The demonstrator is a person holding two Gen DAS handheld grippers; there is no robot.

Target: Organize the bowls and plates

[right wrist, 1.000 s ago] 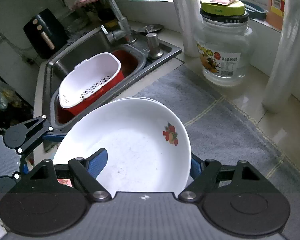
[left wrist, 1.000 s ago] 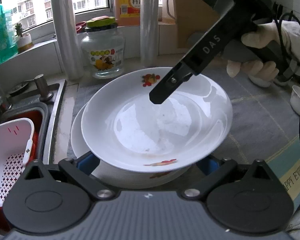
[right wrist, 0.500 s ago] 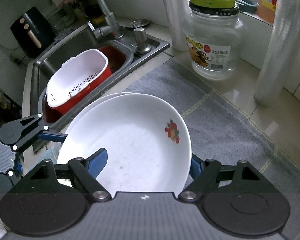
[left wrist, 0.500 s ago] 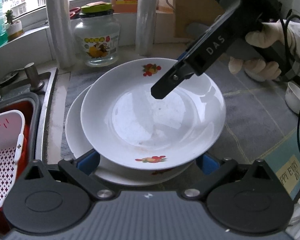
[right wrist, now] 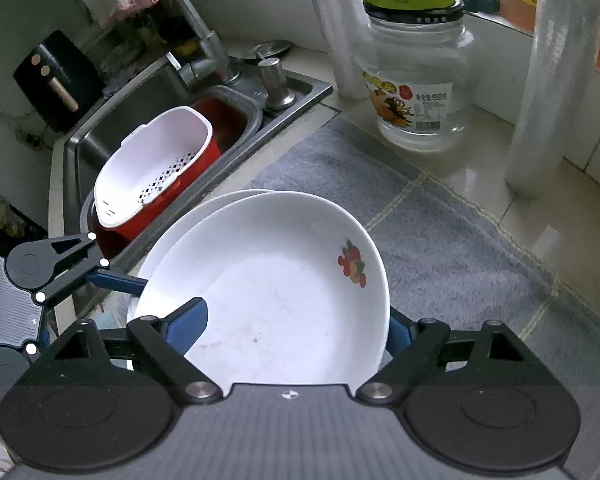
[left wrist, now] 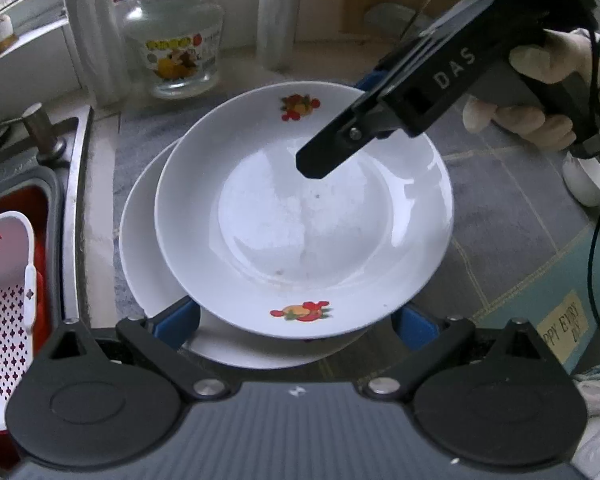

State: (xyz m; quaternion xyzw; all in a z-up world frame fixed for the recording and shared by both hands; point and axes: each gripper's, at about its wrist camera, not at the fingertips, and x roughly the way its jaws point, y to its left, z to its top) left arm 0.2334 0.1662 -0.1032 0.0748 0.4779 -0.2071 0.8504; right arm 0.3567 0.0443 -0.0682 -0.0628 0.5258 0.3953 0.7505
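Right gripper (right wrist: 296, 328): jaws opening, blue pads straddling the near rim of the top plate (right wrist: 276, 292), one pad over the inside, the other behind the outer edge; pad contact looks lost, though the rim hides the far pad. Left gripper (left wrist: 296, 320): jaws wide apart on either side of the same plate's near edge, not pressing. Top plate sits nested, offset, on the lower plate (left wrist: 148, 240); both rest on the grey mat (right wrist: 440, 240) just beside the sink (right wrist: 112, 120). Gloved hand (left wrist: 540, 92) holds the right gripper's handle. White colander (right wrist: 152, 168) in red basin. Glass jar (right wrist: 416, 80) beyond the mat.
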